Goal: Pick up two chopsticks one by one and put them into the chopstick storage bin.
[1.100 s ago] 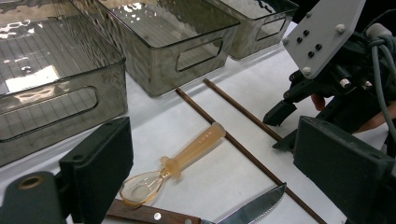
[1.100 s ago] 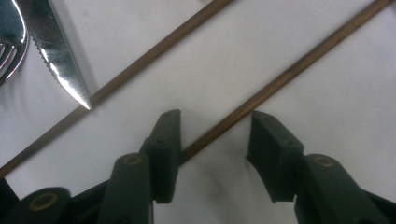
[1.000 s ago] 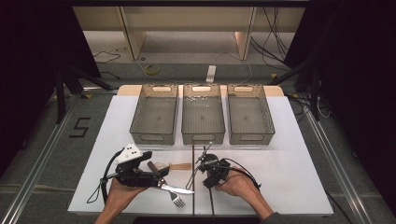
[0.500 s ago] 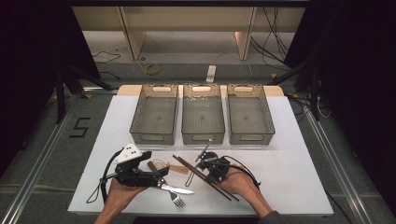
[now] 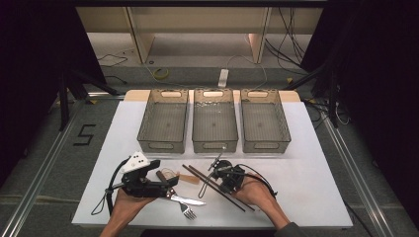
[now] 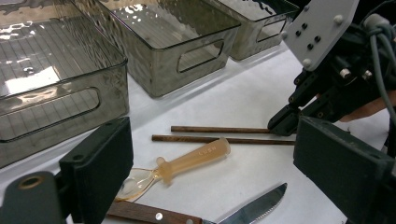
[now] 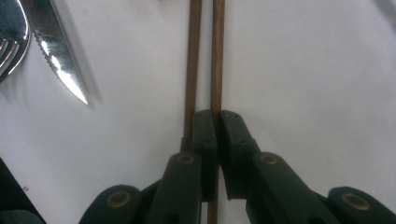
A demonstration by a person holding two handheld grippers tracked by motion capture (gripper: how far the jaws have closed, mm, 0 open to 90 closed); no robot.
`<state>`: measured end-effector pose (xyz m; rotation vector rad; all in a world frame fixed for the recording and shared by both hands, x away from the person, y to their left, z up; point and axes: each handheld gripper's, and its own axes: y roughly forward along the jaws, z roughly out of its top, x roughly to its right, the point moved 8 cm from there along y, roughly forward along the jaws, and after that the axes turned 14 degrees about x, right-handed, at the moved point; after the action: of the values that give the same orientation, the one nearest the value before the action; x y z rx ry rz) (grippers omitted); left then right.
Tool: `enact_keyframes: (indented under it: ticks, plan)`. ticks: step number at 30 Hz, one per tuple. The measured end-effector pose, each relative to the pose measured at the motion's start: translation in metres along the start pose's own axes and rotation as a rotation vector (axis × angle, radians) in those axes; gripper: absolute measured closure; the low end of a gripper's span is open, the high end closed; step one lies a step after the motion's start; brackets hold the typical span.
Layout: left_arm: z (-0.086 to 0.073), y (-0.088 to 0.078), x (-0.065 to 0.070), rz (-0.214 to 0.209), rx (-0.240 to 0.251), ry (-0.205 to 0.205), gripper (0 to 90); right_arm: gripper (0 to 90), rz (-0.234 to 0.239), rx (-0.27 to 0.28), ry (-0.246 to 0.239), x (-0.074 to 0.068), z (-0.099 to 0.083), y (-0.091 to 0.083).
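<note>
Two dark wooden chopsticks (image 5: 207,180) lie side by side, slanted, on the white table (image 5: 306,168). My right gripper (image 5: 216,183) is shut on one chopstick (image 7: 216,56). The other chopstick (image 7: 194,56) runs just outside its left jaw. My left gripper (image 5: 173,183) is open, and its wide jaws frame an amber plastic spoon (image 6: 191,161) and a steak knife (image 6: 252,207) with a wooden handle. In the left gripper view my left gripper (image 6: 212,135) faces the right gripper's jaw tip on the chopsticks (image 6: 219,129).
Three grey see-through bins (image 5: 163,145) (image 5: 214,145) (image 5: 264,145) stand in a row behind the cutlery, all empty. A fork (image 5: 188,212) lies near the front edge beside the knife blade (image 5: 190,201). Cables trail from both grippers.
A dark stick that pointed straight at the front edge a second ago now lies slanted beside the other one. Both hands have stayed where they were.
</note>
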<state>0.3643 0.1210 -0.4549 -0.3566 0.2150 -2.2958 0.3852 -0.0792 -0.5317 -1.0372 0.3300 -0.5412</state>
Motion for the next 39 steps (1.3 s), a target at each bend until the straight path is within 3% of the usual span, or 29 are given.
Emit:
enact_keyframes:
  ticks: [6, 9, 15, 18, 24, 28, 35, 39]
  plan:
    - [0.000, 0.000, -0.001, 0.005, -0.002, 0.002, 11.2, 86.1, -0.001, 0.053, 0.030, 0.005, 0.004, -0.010]
    - [0.000, 0.001, -0.001, -0.002, -0.002, -0.023, 11.2, 86.0, -0.006, 0.080, 0.029, 0.008, 0.007, -0.017]
    - [0.001, 0.006, 0.003, -0.016, 0.001, -0.074, 11.3, 86.0, -0.008, 0.175, 0.029, 0.009, 0.018, -0.036]
    - [0.002, 0.010, 0.007, -0.003, -0.003, -0.071, 11.8, 85.9, -0.008, 0.230, 0.028, 0.006, 0.023, -0.045]
    - [0.008, 0.024, 0.017, -0.032, 0.008, -0.164, 13.9, 86.0, 0.001, 0.302, 0.029, 0.001, 0.030, -0.054]
    - [0.012, 0.038, 0.022, -0.042, 0.000, -0.179, 15.3, 85.9, 0.004, 0.335, 0.033, 0.000, 0.033, -0.058]
    - [0.016, 0.049, 0.017, -0.020, 0.004, -0.258, 15.8, 85.9, 0.013, 0.379, 0.016, -0.004, 0.037, -0.065]
    - [0.023, 0.054, 0.016, -0.024, 0.016, -0.288, 21.0, 85.9, 0.014, 0.409, 0.012, -0.007, 0.041, -0.068]
